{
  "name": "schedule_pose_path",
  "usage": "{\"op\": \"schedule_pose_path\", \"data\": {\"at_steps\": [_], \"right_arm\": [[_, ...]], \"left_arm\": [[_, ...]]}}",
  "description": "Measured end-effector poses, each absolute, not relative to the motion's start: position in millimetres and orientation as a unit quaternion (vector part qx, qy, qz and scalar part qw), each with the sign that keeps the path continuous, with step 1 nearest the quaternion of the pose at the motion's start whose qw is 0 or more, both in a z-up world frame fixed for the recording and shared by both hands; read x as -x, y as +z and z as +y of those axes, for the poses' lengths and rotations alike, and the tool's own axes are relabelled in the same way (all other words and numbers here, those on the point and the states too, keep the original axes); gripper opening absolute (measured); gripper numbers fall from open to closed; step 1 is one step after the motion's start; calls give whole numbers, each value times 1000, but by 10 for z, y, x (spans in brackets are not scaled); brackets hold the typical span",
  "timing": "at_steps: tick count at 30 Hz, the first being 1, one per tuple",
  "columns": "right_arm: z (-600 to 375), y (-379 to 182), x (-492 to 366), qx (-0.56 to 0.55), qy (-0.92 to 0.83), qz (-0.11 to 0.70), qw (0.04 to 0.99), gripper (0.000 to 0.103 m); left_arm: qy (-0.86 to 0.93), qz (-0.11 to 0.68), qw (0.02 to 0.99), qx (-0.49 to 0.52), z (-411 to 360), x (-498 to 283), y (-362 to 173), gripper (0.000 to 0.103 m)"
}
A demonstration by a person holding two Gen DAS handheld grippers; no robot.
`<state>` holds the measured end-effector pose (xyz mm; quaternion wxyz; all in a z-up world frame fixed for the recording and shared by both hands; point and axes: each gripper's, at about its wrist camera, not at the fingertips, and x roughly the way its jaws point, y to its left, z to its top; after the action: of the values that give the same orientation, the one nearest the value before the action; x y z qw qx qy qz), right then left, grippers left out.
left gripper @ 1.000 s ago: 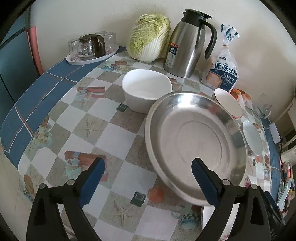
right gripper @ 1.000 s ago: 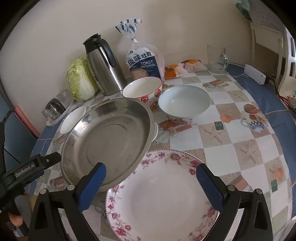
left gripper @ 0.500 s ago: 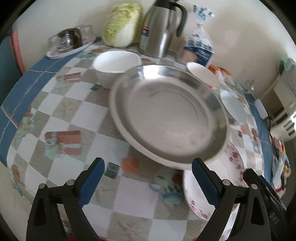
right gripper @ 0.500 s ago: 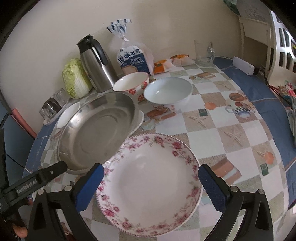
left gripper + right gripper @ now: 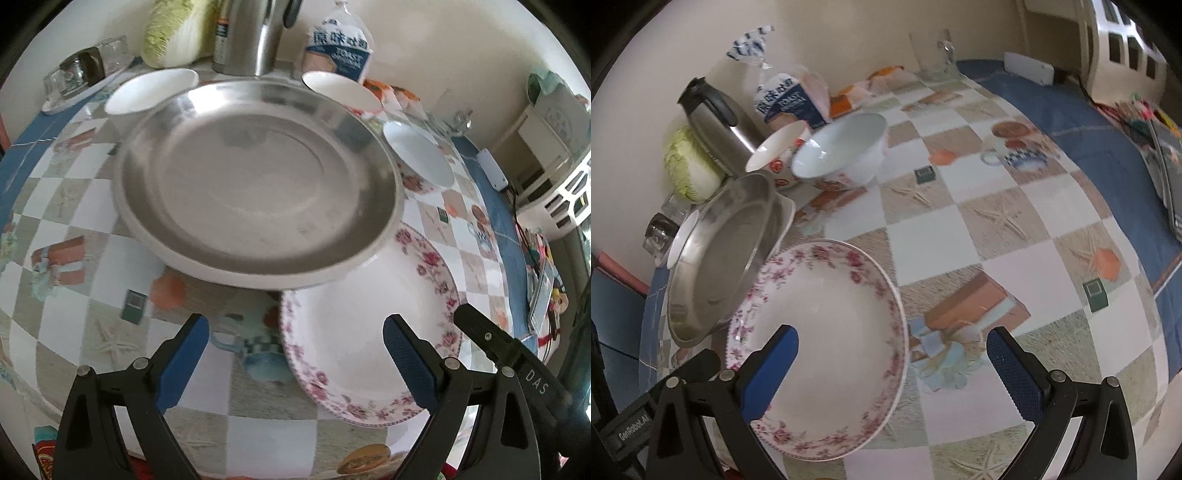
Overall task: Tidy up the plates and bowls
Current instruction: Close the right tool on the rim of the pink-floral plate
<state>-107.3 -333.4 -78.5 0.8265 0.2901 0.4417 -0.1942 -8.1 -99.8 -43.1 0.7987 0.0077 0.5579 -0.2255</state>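
Observation:
A large steel plate (image 5: 255, 184) sits on the checked table, its rim over a white floral plate (image 5: 369, 332). Both also show in the right wrist view: steel plate (image 5: 720, 254), floral plate (image 5: 827, 325). Behind them stand a white bowl (image 5: 147, 92), a red-patterned bowl (image 5: 340, 88) and a wide white bowl (image 5: 417, 155). My left gripper (image 5: 295, 354) is open and empty, hovering near the table's front edge before both plates. My right gripper (image 5: 892, 369) is open and empty, its left finger over the floral plate.
At the back stand a steel thermos (image 5: 255, 33), a cabbage (image 5: 173, 29), a toast bag (image 5: 340, 44) and a tray of glasses (image 5: 81, 77). A glass mug (image 5: 934, 51) and a white power strip (image 5: 1028, 70) lie at the far right.
My left gripper pulled back and swung right, bringing the floral plate into view. My right gripper swung right and tilted, so the plates now sit at its left.

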Motion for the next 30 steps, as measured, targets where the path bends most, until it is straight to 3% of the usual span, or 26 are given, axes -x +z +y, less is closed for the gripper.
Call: {"op": "schedule_pose_path", "data": {"at_steps": [7, 10, 16, 20, 22, 24, 30], "right_arm": [[-3406, -863, 1105, -310, -185, 447, 818, 102], [-3415, -881, 1097, -310, -188, 450, 816, 97], [-3414, -972, 1048, -321, -178, 465, 806, 73], [-3418, -1017, 1036, -330, -171, 470, 801, 50], [-3411, -1033, 1029, -335, -163, 470, 800, 47], [-3401, -1040, 1011, -335, -159, 472, 800, 33], [-3415, -1093, 998, -340, -161, 476, 795, 16]], "left_arm": [[-219, 563, 797, -18, -1091, 75, -503, 96], [-220, 571, 791, -7, -1101, 52, -542, 96], [-219, 575, 788, -14, -1144, 41, -596, 96], [-213, 576, 789, -21, -1187, 11, -638, 95], [-213, 580, 786, -19, -1207, -3, -663, 95], [-212, 582, 784, -20, -1222, -10, -674, 95], [-201, 591, 780, -33, -1249, -36, -720, 95]]}}
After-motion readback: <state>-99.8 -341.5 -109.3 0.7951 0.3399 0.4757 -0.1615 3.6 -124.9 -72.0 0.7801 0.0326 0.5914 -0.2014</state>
